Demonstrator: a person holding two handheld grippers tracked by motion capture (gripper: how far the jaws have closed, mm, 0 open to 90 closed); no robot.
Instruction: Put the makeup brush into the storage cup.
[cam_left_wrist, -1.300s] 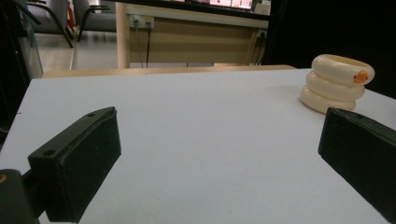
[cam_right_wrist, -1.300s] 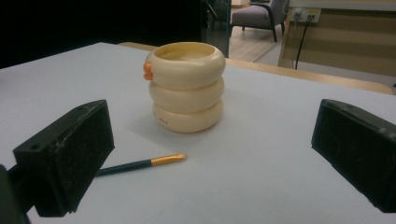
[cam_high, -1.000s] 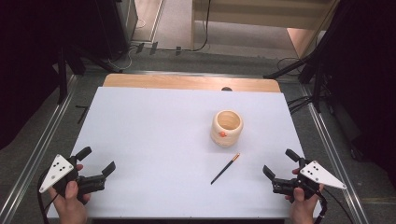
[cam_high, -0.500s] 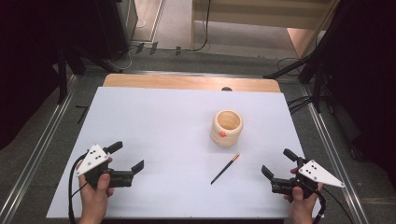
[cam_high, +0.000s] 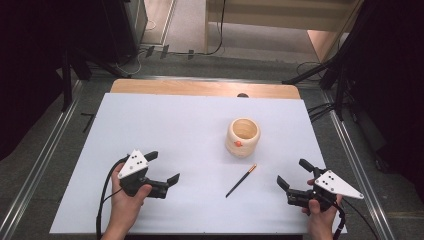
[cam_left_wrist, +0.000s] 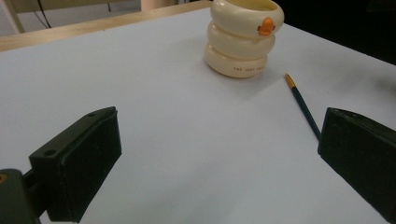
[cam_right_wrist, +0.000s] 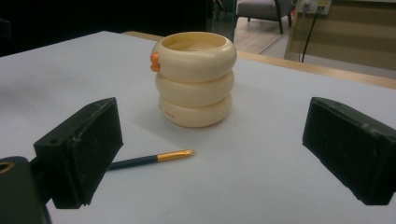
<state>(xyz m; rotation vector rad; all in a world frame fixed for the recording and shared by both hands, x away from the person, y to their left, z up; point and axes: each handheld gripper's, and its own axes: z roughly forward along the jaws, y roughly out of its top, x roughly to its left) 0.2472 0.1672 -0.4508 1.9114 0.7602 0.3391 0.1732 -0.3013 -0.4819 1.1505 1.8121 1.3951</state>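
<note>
A cream ribbed cup (cam_high: 243, 136) with a small orange knob stands upright right of the table's middle. A thin dark brush with a gold tip (cam_high: 241, 180) lies flat just in front of it. My left gripper (cam_high: 162, 167) hovers open over the front left of the white sheet, pointing right toward the brush. My right gripper (cam_high: 292, 172) sits open at the front right, pointing left. In the left gripper view the cup (cam_left_wrist: 243, 39) and brush (cam_left_wrist: 302, 105) lie ahead between wide jaws. The right gripper view shows the cup (cam_right_wrist: 195, 79) ahead and the brush (cam_right_wrist: 149, 159) by its left jaw.
A white sheet (cam_high: 175, 125) covers the table, with a wooden strip (cam_high: 200, 88) bare along the far edge. Metal rails (cam_high: 45, 150) run down both sides. Black stands and cables crowd the floor beyond the table.
My left gripper has moved right and slightly forward, from the front left corner toward the middle. The right gripper has barely shifted. Cup and brush lie as before.
</note>
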